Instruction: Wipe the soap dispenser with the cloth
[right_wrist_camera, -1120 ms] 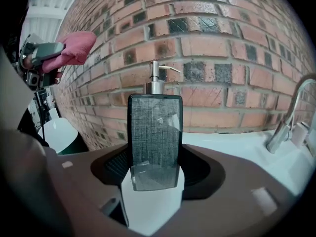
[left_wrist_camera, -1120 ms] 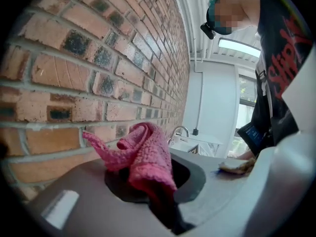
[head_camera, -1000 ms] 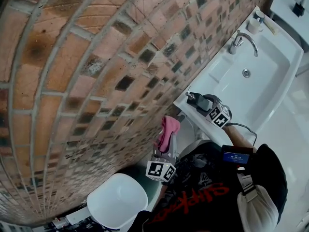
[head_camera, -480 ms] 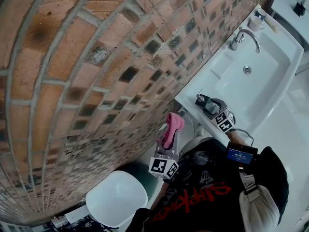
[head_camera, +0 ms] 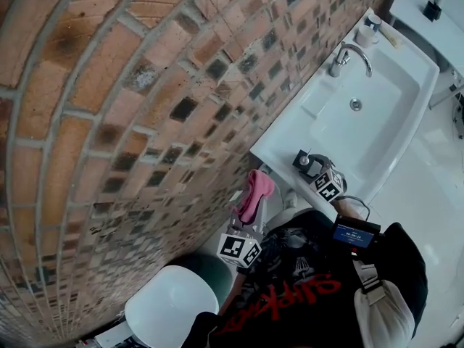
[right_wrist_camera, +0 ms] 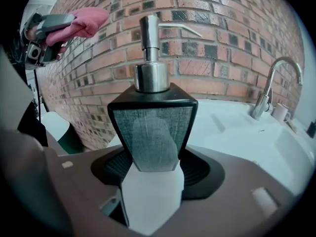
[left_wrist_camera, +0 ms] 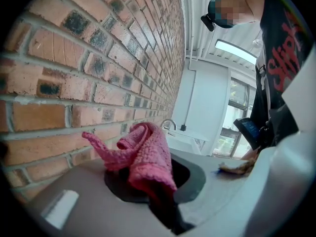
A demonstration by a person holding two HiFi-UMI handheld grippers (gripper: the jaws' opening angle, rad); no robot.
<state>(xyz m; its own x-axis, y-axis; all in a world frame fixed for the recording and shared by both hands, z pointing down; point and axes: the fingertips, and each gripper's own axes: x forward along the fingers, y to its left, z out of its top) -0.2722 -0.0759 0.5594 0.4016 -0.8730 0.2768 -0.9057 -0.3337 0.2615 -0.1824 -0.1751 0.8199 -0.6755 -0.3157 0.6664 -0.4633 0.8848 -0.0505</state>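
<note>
My left gripper (left_wrist_camera: 148, 184): closed tight on the pink cloth (left_wrist_camera: 144, 158), which stands up from the tips in a bunched wad with a loose tail at 9 o'clock.
My right gripper (right_wrist_camera: 153, 171): spread wide but clamped low on the dark square body of the soap dispenser (right_wrist_camera: 152, 125), pump upright.
Dispenser's place: at the near corner of the sink (head_camera: 283, 138), close to the brick wall (head_camera: 145, 85). I can't tell whether its base touches the rim.
Cloth from dispenser: 8 o'clock in the head view, apart, no wiping contact yet.
Risk, slip: my hold is low on smooth sides, so a firm sideways wipe could tip or twist the body out.
Risk, pump: rubbing over the spout at 12 o'clock could press it and squirt soap.
Risk, cloth: only a pinch is held, so dragging could pull it free.
Risk, edge: letting go here could drop the dispenser off the corner.
</note>
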